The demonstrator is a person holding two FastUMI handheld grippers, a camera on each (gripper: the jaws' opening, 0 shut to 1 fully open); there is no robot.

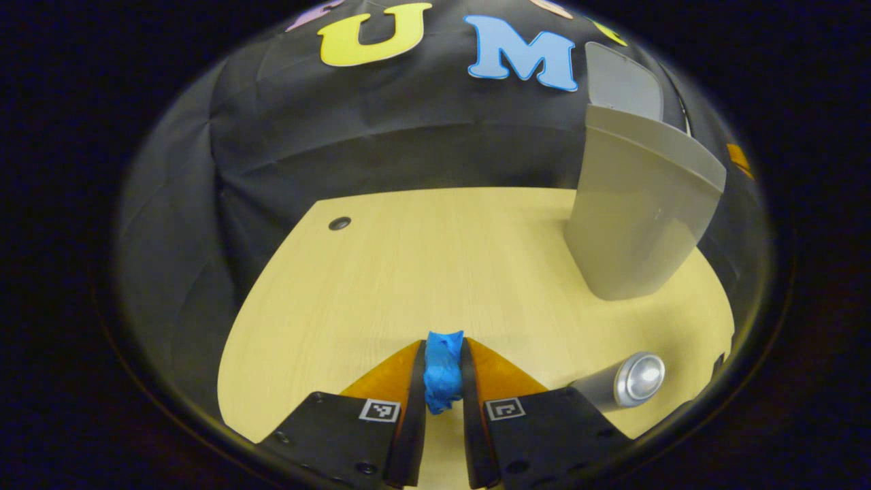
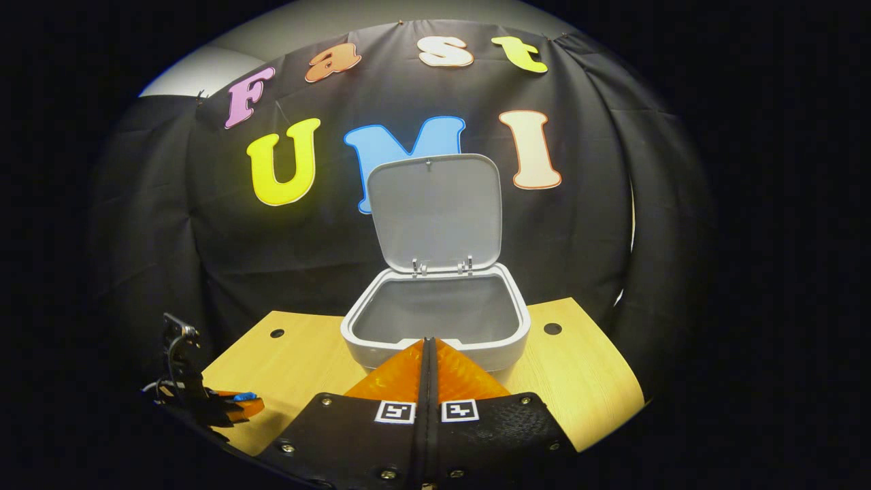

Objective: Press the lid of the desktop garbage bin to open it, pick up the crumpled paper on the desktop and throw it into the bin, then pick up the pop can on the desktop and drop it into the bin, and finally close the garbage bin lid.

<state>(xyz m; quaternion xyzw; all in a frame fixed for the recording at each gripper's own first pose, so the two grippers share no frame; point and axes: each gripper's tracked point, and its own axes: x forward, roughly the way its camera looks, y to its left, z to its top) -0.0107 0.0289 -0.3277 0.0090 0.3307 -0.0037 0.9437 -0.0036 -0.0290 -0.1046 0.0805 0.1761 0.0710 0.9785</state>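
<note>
Clamping crumpled blue paper between left jaws; right jaws together, empty. Grey plastic bin lid up; silver pop can lying beside left jaws, awaiting pickup.

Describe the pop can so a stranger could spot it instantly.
Start at the wooden desktop and its tall grey garbage bin, lid up. Nearer than the bin lies the pop can, on its side. It is the only shiny metal cylinder there.
</note>
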